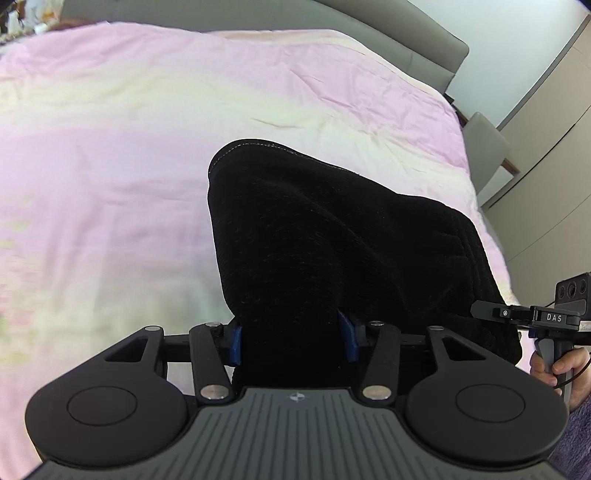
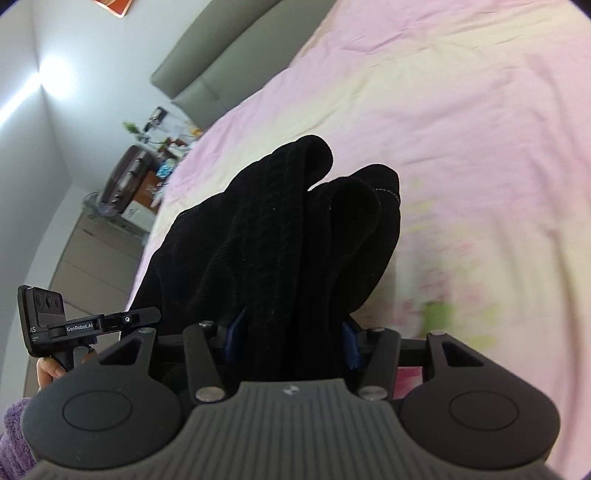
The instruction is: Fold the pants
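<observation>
Black pants (image 1: 332, 240) soft, limp, thick ribbed knit; left hand-held gripper (image 1: 293, 338) and right hand-held gripper (image 2: 291, 339) each clamped on bunched fabric above bed (image 1: 110, 166); best hold: edges.

I count one pair of black pants (image 1: 332, 236), two tools of mine, left tool (image 1: 293, 341) and right tool (image 2: 291, 339), one pink bed (image 1: 129, 147), one grey headboard (image 1: 369, 33), one purple suitcase (image 2: 123, 177).
</observation>
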Demonstrator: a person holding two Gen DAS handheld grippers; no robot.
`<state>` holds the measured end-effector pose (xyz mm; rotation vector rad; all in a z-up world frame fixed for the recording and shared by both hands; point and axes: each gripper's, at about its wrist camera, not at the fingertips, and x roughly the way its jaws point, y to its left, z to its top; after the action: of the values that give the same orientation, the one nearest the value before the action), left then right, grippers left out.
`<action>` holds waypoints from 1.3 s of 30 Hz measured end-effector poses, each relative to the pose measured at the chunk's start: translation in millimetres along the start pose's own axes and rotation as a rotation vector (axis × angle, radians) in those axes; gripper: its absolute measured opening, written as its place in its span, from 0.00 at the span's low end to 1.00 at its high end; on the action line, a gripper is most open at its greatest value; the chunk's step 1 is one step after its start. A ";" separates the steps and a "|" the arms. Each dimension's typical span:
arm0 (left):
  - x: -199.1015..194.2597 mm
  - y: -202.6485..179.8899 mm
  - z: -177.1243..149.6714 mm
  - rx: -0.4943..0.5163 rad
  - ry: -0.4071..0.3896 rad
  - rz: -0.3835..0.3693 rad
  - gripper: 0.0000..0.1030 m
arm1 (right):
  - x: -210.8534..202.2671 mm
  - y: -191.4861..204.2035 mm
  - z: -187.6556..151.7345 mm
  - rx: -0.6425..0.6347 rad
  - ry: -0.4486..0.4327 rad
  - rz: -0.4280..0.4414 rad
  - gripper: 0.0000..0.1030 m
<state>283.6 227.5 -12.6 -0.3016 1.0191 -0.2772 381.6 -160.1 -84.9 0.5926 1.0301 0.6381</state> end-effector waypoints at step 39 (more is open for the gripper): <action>-36.0 159.4 -84.8 -0.020 0.079 0.265 0.71 | 200.3 128.5 -95.7 -0.230 0.213 -0.262 0.72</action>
<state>206.1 378.1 -85.1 -0.1720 1.1270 -0.0393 343.4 85.5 -148.2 0.1859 1.1896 0.5847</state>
